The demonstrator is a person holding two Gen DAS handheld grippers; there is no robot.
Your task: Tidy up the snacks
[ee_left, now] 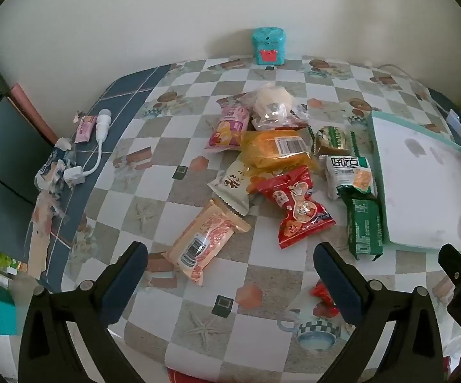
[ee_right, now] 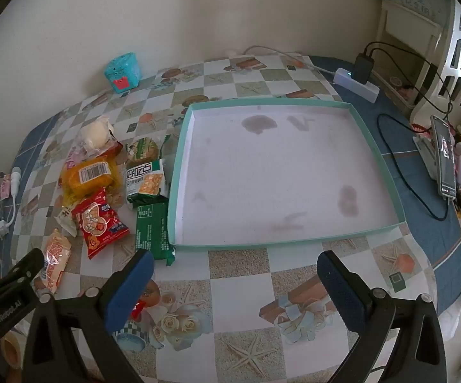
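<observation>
Nearest, the left gripper [ee_left: 230,274] and right gripper [ee_right: 235,282] hang over the table [ee_right: 240,290] with jaws spread wide and nothing between them, probably poised to start. A small red candy [ee_left: 323,296] lies beside the left one. Beyond, the snack packets [ee_left: 278,166] lie heaped just left of the empty tray [ee_right: 179,172], which likely waits to receive them; the green packet [ee_right: 153,229] touches its wall

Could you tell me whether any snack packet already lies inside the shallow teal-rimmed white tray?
No, the teal-rimmed white tray holds nothing but stains; the snack packets lie beside it.
</observation>
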